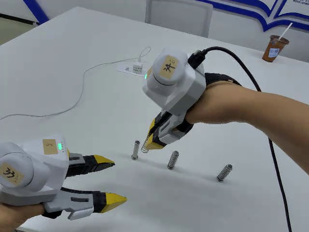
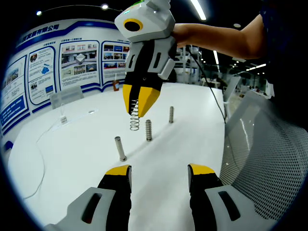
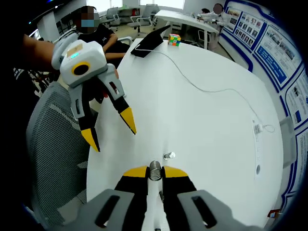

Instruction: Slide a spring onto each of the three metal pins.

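Three metal pins stand on the white table (image 1: 72,72). The left pin (image 1: 135,150) is bare, while the middle pin (image 1: 173,160) and the right pin (image 1: 224,172) each carry a spring. My right gripper (image 1: 150,144) is shut on a loose spring (image 1: 145,146), which hangs just right of the bare pin's top. In the right gripper view the spring (image 3: 154,169) sits between the shut jaws, with the bare pin (image 3: 168,155) just beyond. My left gripper (image 1: 116,181) is open with nothing in it, near the front left. From the left gripper view, the held spring (image 2: 134,120) hovers above and behind the bare pin (image 2: 120,148).
A white cable (image 1: 82,87) runs to a small adapter (image 1: 133,68) behind the pins. A drink cup (image 1: 275,48) stands at the far right. A mesh chair (image 2: 260,154) is beside the table. A colour cube (image 3: 174,39) and a tablet (image 3: 149,42) lie at the far end.
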Motion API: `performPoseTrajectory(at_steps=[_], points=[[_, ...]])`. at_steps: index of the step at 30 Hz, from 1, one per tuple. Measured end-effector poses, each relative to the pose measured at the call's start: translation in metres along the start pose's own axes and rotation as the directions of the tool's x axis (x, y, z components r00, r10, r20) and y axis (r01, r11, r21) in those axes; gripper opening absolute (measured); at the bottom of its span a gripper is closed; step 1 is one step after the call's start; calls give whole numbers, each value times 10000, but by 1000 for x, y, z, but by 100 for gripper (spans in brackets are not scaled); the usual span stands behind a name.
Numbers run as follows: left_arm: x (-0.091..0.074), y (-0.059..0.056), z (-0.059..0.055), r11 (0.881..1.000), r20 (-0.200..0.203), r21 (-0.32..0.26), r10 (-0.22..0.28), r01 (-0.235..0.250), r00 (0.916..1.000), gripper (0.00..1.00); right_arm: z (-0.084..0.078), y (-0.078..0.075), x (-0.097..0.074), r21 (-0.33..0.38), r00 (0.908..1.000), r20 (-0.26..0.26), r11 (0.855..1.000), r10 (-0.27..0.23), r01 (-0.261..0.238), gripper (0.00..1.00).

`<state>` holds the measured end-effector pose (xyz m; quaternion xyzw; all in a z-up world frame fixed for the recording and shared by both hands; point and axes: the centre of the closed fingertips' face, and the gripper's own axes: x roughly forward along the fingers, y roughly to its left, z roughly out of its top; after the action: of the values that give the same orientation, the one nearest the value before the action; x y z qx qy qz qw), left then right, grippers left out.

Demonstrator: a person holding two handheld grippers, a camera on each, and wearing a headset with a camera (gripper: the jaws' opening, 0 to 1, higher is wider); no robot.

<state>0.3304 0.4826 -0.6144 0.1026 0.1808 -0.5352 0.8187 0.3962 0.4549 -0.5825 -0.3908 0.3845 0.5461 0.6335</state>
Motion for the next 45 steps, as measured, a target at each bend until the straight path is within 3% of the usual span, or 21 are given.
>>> performPoseTrajectory(at_steps=[12, 24, 45], points=[[-3, 3, -2, 9997, -54, -207, 110, -111, 9999, 52, 8, -23, 8, 177, 9999, 72, 9998, -136, 135, 12], [-4, 8, -6, 9990, -80, -400, 206, -209, 9998, 56, 7, -31, 22, 263, 9999, -154, 9996, 37, -33, 12], [-6, 11, -11, 9987, -129, -445, 235, -241, 9996, 55, 3, -24, 30, 300, 9982, -556, 9993, 222, -205, 12]])
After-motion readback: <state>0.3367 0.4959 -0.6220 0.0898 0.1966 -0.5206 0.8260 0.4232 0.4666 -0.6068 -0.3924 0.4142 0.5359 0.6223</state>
